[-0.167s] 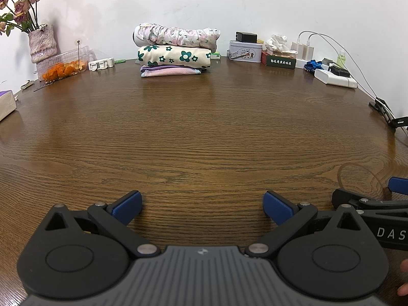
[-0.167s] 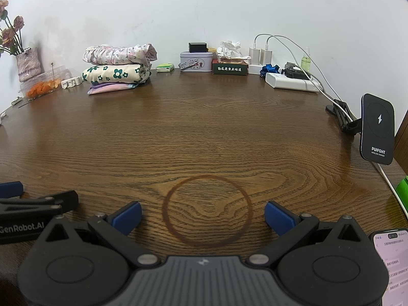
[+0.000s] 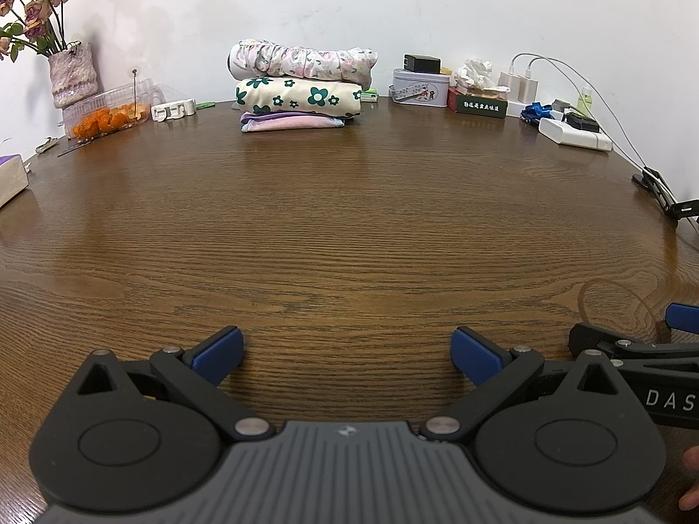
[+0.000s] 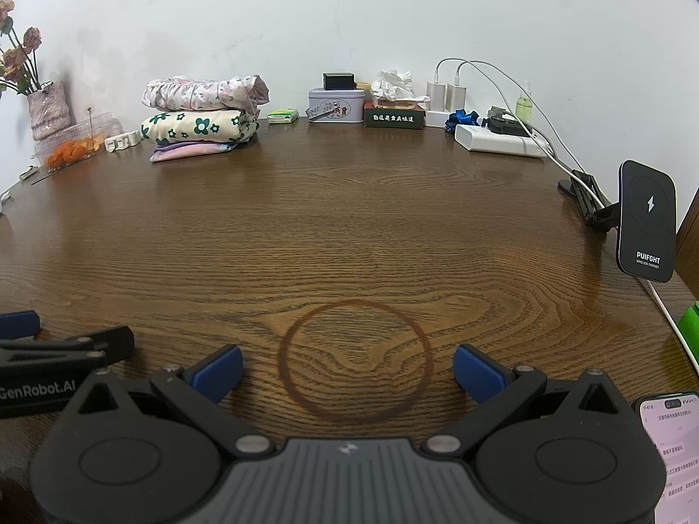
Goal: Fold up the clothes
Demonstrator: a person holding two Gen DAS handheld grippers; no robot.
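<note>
The stack of clothes (image 3: pixel 301 91) lies far across the surface (image 3: pixel 349 227), long axis crosswise, well ahead of both grippers' wide-open, empty fingers (image 3: pixel 218 347). It sits straight ahead of the left gripper (image 3: pixel 345 349) and left of the right gripper (image 4: pixel 347 364), so the left seems nearer, though fisheye distortion blurs that.

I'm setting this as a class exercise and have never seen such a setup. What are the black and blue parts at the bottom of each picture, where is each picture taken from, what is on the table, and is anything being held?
No robot arm is at work here: a person holds a two-finger gripper in each hand, and each gripper carries a wide-angle camera looking forward along its fingers. One picture comes from the left gripper, the other from the right gripper. The blue pieces are the finger pads. Both grippers stand wide open over bare wood and hold nothing.

On the brown wooden table, against the far wall, lies a stack of folded clothes: a pink floral piece on top, a cream one with green flowers, and a pink and purple one beneath. Around it stand a vase of flowers, a clear box of orange food, a tin, chargers and a tissue box. A phone lies at the right.
</note>
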